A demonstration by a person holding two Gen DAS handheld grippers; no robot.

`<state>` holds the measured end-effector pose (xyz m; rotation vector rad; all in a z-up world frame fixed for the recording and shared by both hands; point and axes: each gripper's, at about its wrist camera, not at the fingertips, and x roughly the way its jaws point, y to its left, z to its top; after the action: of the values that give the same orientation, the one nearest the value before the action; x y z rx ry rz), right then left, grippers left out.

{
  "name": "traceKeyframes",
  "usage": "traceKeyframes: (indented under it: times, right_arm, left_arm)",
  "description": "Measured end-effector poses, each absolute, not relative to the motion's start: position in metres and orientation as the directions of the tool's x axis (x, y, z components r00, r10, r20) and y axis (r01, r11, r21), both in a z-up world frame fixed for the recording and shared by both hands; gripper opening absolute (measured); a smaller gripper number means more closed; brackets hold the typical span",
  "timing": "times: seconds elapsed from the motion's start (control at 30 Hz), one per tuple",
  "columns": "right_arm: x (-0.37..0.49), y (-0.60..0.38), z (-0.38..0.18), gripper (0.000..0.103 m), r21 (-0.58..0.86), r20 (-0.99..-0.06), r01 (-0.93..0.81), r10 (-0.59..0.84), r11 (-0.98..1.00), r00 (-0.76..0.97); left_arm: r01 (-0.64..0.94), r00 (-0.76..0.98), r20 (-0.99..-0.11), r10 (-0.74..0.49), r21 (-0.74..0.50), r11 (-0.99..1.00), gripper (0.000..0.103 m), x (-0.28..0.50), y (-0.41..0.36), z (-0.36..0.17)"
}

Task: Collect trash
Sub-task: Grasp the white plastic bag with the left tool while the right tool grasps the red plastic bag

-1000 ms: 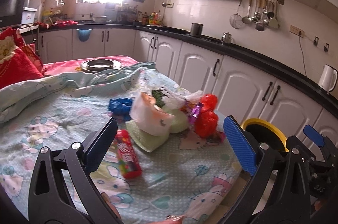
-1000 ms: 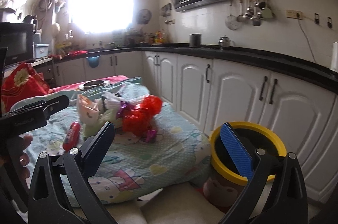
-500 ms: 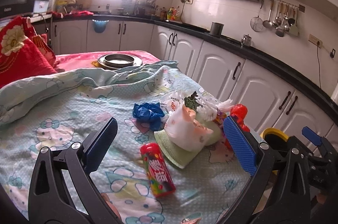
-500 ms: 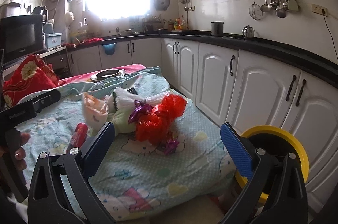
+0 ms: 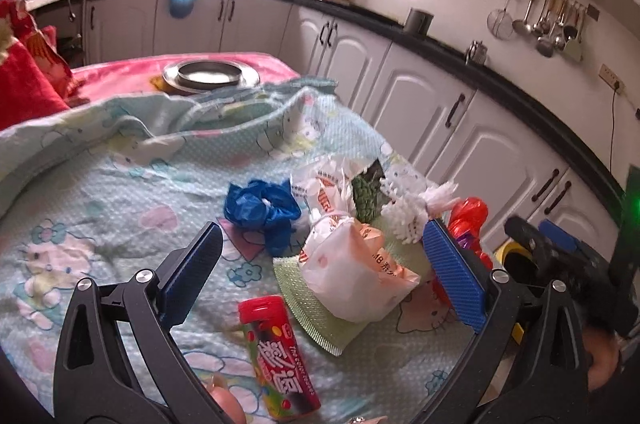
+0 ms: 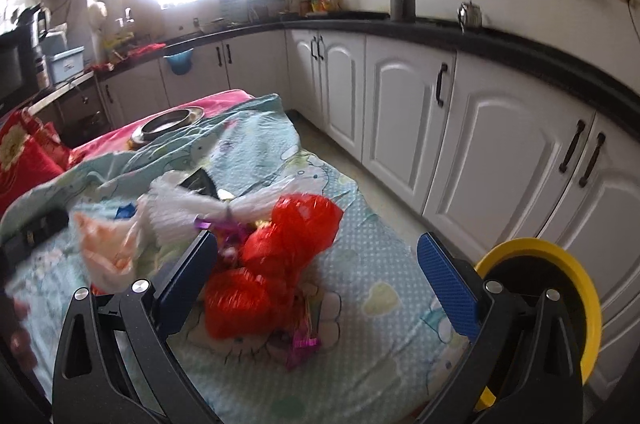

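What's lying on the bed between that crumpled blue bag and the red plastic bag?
In the left wrist view, between the blue bag and red bag sit white printed wrappers, a dark green packet and a white fringed bundle.

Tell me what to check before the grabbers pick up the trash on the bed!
1. Left gripper open: ok, jaws wide, nothing held.
2. Right gripper open: ok, nothing held.
3. Crumpled red plastic bag lined up with the right gripper: ok, it lies just ahead between the jaws.
4. White paper wrapper with orange print reachable by the left gripper: ok, it rests on a green woven mat.
5. Yellow-rimmed round bin beside the bed: ok, open top.
6. Room left inside the bin: cannot tell.
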<state>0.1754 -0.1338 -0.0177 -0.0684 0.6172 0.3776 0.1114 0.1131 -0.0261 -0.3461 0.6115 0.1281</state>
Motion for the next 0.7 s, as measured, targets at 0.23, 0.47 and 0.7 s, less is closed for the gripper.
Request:
traceKeyframes:
  times: [0.23,0.47,0.7]
  right_arm:
    - [0.223,-0.127,-0.034,0.097,0.140,-0.657,-0.329,0.336,0.934,0.675]
    - [0.249,-0.124,-0.054,0.095,0.273,-0.711,-0.278,0.388,0.921,0.587]
    - [0.254,-0.118,-0.064,0.063,0.305,-0.733,-0.300,0.424,0.904,0.531]
  left_arm:
    - [-0.213,0.779,-0.625,-0.056,-0.347,0.913,0.092,0.131,0.118,-0.043]
    - [-0.220,0.752,-0.651,-0.108,-0.402,0.889,0.092,0.142,0.123,-0.058]
    - [-0.201,0.744,-0.651,-0.151,-0.434,0.878,0.078,0.144,0.121,-0.066]
